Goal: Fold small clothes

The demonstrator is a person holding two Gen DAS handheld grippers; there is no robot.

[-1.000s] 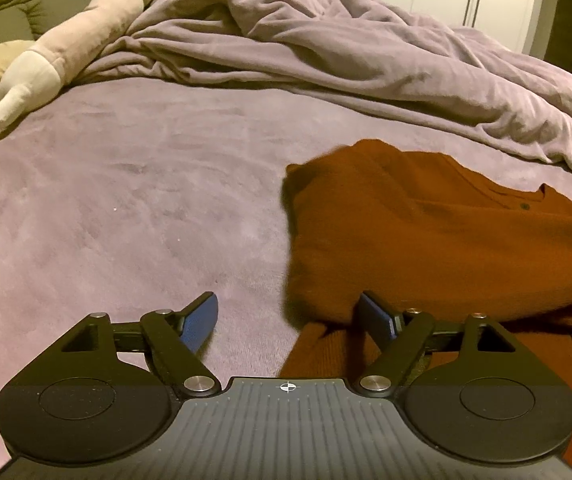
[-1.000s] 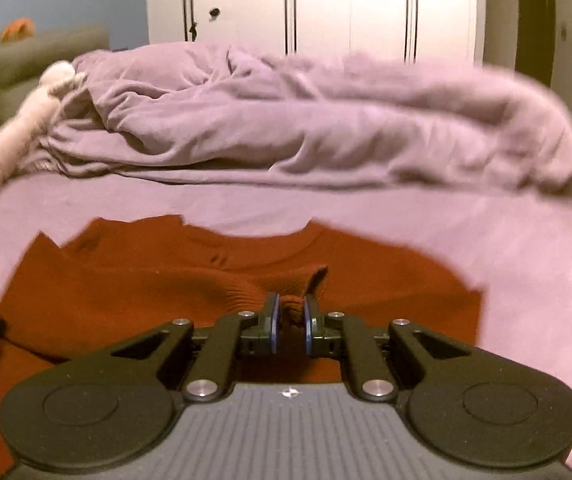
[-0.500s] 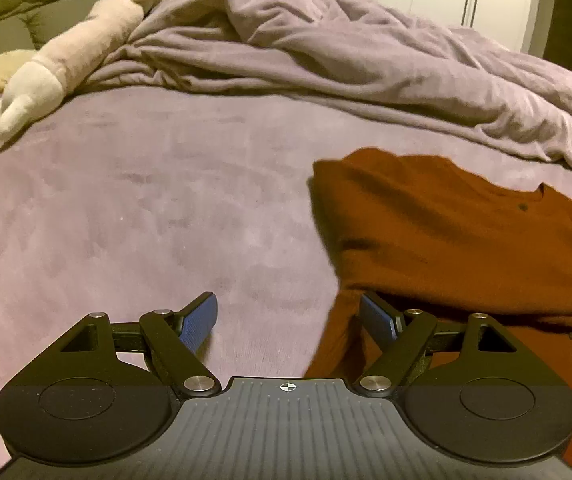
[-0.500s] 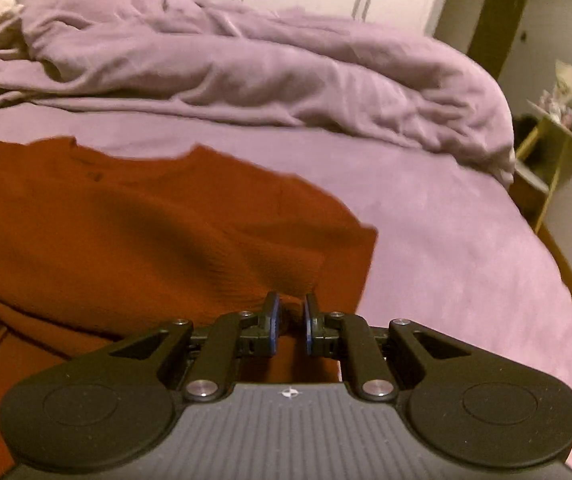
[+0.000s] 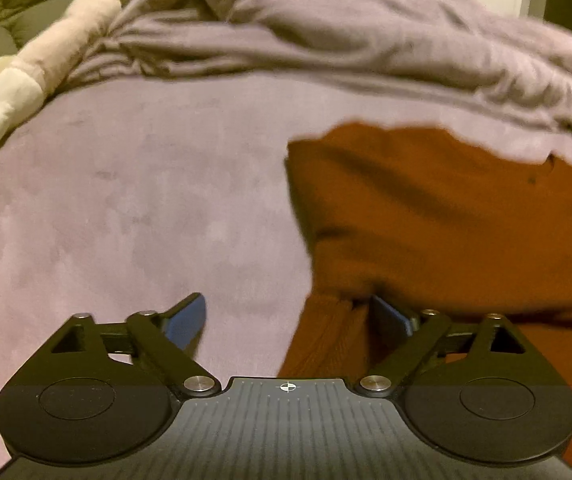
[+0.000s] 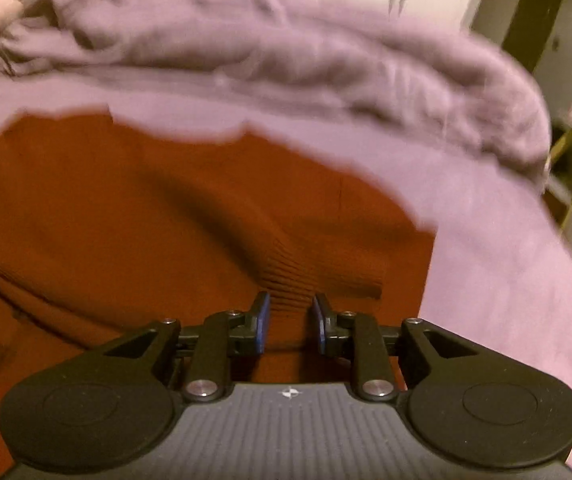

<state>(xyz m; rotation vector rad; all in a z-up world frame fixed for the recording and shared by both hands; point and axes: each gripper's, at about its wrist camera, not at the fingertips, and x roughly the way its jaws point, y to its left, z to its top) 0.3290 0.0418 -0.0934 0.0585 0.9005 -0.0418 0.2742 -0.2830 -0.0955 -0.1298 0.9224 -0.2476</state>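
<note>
Rust-orange knitwear, a small cardigan [image 5: 466, 220] by the look of its buttoned edge, lies spread on the mauve bedsheet [image 5: 126, 208], towards the near side of the bed. Its upper part is folded over the lower part, so a soft doubled edge runs across it.

On the left, the left gripper [image 5: 286, 316] hangs low over the cardigan's left border with its jaws spread wide, and they have just been opening further. One blue pad sits over bare sheet; the other is tucked against the fold of the knit. A strip of ribbed cloth lies in the gap, but nothing is pinched there.

On the right, the right gripper [image 6: 289, 320] points down at the ribbed band [image 6: 286, 276] near the cardigan's right edge. Its jaws have just been opening from a close pinch and now stand a little apart. The ribbing lies between the blue pads [image 6: 263, 322]; the pads look clear of it, though the picture is smeared.

Beyond the garment, a rumpled lilac duvet [image 5: 366, 40] is heaped across the far side of the bed. A long cream plush toy [image 5: 46, 68] lies at the duvet's left end, beside a green cushioned headboard [image 5: 18, 8].
</note>
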